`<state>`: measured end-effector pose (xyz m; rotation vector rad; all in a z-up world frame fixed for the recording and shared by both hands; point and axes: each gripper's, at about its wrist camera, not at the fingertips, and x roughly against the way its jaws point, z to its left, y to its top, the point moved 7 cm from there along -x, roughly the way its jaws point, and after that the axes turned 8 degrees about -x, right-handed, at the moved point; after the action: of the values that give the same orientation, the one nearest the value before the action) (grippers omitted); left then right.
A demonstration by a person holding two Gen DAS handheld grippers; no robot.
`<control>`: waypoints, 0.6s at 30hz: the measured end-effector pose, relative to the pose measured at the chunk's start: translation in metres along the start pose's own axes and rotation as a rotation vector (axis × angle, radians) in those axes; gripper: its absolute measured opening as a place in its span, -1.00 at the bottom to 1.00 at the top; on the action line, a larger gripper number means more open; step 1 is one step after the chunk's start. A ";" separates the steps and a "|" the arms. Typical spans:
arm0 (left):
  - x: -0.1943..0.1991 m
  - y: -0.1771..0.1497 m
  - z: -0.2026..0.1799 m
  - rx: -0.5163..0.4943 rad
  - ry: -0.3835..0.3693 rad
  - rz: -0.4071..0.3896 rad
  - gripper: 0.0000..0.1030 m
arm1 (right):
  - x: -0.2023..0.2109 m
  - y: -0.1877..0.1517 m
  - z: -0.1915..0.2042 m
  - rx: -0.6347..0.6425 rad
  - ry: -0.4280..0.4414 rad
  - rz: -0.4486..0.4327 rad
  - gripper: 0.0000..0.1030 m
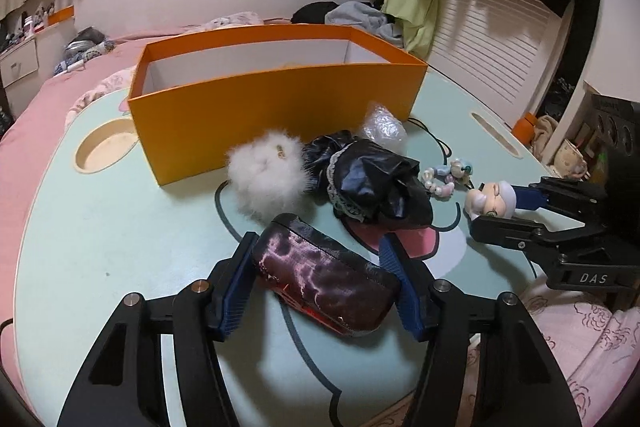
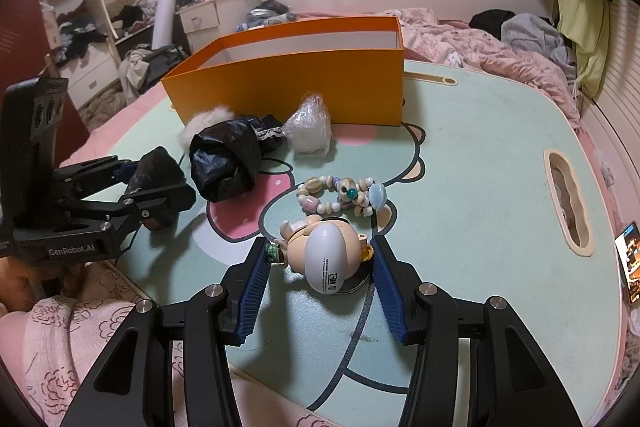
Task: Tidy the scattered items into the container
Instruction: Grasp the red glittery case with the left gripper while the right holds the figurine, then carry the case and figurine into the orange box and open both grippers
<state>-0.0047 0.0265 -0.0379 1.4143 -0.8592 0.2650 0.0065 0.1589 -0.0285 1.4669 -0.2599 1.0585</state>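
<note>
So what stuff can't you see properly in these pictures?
- Box floor: both views, its orange front wall hides it.
- White pompom: right view, mostly behind the black bag.
- Pouch: right view, largely hidden by the left gripper.
- Print on the figurine: right view, too small to read.

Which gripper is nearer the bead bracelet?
Right. The right gripper, around the figurine, sits just short of the bead bracelet; the left gripper is further off, beyond the black bag.

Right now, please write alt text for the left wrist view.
The left tongs grip a dark pouch on a mint table. Behind lie a white pompom, black cloth, and an orange box.
</note>
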 end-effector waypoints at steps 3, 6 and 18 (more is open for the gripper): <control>0.006 0.001 0.000 -0.002 0.000 -0.025 0.20 | 0.000 0.000 0.000 0.001 -0.001 0.000 -0.03; 0.019 0.005 0.000 -0.009 0.012 -0.072 0.20 | 0.000 0.000 0.000 0.000 -0.001 0.000 -0.03; 0.025 0.010 -0.019 -0.052 -0.021 -0.077 0.20 | 0.002 -0.002 0.022 0.106 -0.008 -0.010 -0.04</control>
<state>0.0129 0.0384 -0.0124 1.4007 -0.8218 0.1683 0.0182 0.1411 -0.0247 1.5661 -0.2038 1.0722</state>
